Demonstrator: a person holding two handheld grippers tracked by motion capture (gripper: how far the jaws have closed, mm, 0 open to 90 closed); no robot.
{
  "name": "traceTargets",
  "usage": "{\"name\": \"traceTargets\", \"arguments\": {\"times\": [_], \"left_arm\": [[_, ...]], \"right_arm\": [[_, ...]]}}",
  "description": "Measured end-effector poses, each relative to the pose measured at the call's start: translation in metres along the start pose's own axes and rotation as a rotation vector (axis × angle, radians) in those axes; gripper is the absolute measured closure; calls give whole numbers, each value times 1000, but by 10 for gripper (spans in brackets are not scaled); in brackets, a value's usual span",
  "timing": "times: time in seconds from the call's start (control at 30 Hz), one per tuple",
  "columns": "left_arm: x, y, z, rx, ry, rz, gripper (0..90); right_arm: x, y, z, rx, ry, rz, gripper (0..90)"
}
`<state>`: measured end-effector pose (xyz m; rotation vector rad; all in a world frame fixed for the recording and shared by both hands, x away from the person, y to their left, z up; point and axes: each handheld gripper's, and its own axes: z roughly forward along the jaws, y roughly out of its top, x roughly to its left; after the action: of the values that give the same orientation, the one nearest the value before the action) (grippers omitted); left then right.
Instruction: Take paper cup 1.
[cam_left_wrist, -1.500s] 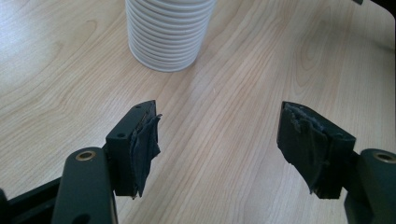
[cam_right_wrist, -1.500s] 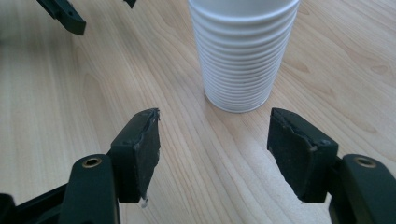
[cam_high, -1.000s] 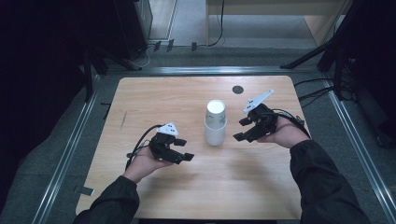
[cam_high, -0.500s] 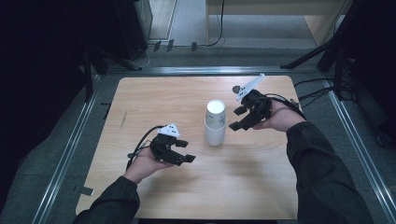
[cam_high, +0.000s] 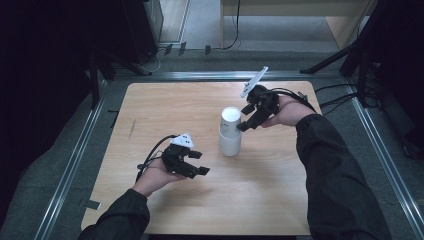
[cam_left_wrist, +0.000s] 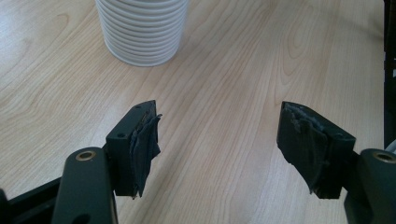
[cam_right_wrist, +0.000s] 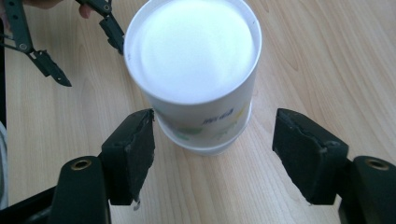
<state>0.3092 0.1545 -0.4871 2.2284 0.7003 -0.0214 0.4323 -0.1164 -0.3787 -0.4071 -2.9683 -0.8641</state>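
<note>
Cups (cam_high: 230, 131) stacked mid-table; right gripper (cam_high: 245, 119), jaws spread, empty, beside top cup. Advise squaring jaws around rim before closing. Left gripper (cam_high: 199, 162) released, nearer the person.

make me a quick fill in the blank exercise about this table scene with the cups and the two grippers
1. The cup stack stands on a ____ table.
2. The right gripper has its jaws ____ on either side of the top cup.
3. The gripper nearer the stack is the ____ one.
4. The left gripper holds ____.

Missing words: wooden; open; right; nothing
</note>
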Motion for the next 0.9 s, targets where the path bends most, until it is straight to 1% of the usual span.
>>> {"name": "traceTargets", "arguments": {"times": [0.07,0.13,0.17,0.3,0.37,0.47,0.57,0.73,0.9], "left_arm": [[-1,1,0,5,-2,9,295],[-2,2,-1,-2,-5,10,295],[-2,2,-1,-2,-6,13,295],[-2,1,-1,0,-6,13,295],[-1,1,-2,-1,-5,13,294],[-1,1,-2,0,-4,14,295],[-1,1,-2,1,-5,15,295],[-1,1,-2,4,-6,17,294],[-1,1,-1,4,-4,17,295]], "right_arm": [[-1,4,4,12,12,13,276],[-1,9,7,17,19,7,269],[0,11,9,20,26,4,269],[3,22,13,30,25,-25,269],[4,26,13,26,29,-26,274],[6,33,16,35,27,-39,290],[6,36,16,49,26,-25,307],[6,37,13,64,18,-24,319],[8,38,10,78,11,-33,324]]}}
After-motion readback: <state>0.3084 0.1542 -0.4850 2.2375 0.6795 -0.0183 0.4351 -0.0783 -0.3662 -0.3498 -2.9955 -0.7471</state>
